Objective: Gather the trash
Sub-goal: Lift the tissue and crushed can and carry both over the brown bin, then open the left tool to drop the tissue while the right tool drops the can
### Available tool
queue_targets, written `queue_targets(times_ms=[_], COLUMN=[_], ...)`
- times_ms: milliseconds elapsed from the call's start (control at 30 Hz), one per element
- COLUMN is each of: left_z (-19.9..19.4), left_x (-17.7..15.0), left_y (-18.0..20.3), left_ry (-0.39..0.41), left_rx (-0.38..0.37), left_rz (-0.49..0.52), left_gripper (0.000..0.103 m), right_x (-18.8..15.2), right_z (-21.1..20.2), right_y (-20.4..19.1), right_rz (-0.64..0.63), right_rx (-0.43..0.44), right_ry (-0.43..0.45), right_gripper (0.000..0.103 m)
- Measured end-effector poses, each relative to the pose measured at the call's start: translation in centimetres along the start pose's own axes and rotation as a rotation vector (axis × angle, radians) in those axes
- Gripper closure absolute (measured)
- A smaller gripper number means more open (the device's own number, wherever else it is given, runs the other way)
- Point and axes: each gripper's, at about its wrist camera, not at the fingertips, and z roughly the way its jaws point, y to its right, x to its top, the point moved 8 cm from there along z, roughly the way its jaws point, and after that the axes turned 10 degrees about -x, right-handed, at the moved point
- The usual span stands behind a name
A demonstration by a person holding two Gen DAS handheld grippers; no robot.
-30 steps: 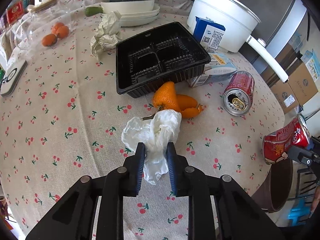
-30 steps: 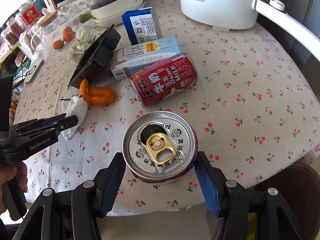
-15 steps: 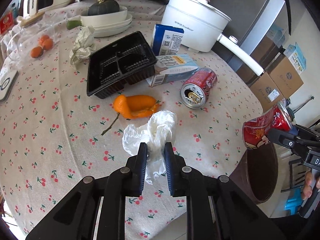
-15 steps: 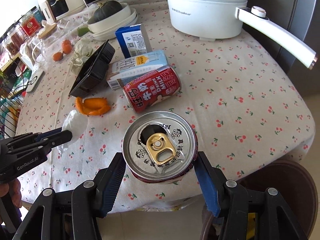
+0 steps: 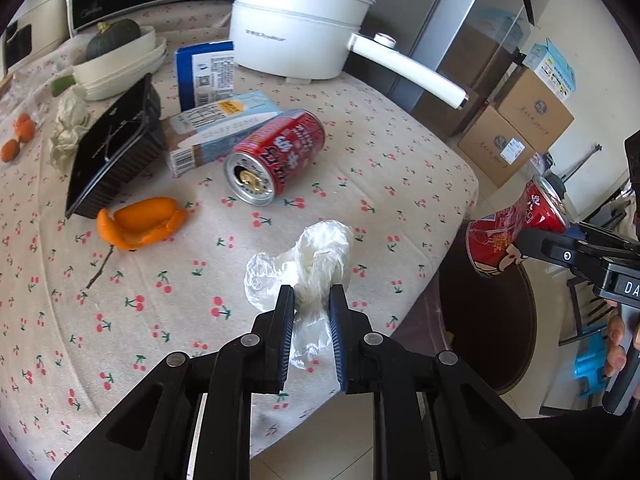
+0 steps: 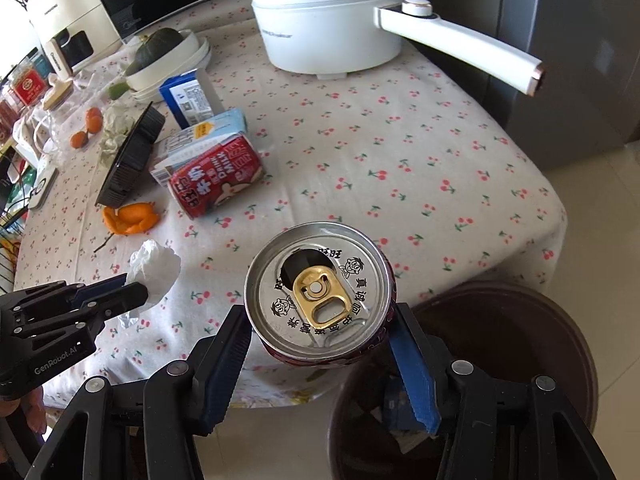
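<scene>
My left gripper is shut on a crumpled white tissue and holds it above the table's near edge; it also shows in the right wrist view. My right gripper is shut on a red drink can, opened top facing the camera, held off the table beside a dark brown trash bin. That can and the bin show at the right of the left wrist view.
On the cherry-print tablecloth lie a second red can, a milk carton, orange peel, a black plastic tray, another crumpled tissue, a blue box, a white pot with long handle, and bowls.
Both grippers have lifted and pulled back from the table toward the bin. The tissue has come off the tablecloth, and the held can now sits beside the bin's rim.
</scene>
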Motion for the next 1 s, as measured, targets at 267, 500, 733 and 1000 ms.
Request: queue_targets(times_ms=[267, 500, 733, 1000], left_z=[3.3, 6.6, 9.4, 10.1], left_x=[-0.5, -2.0, -3.6, -3.9], left_y=[5.7, 11.3, 14.8, 14.7], left_ry=[-0.049, -0.106, -0.168, -0.196], left_rx=[-0.078, -0.147, -0.215, -0.132], left_rz=[0.068, 0.161, 0.23, 0.255], left_gripper=[0.084, 0.084, 0.084, 0.03], right_x=[-2.1, -5.1, -8.0, -9.2], right_z=[-0.4, -0.4, 0.1, 0.6], right_y=[5.0, 10.0, 14.2, 15.9], right_rz=[0.05, 0.091, 0.126, 0.14], right_rx=[-0.048, -0.099, -0.147, -0.153], right_ry=[-0.017, -0.05, -0.099, -0.131], right_gripper=[0.041, 0.041, 0.041, 0.041])
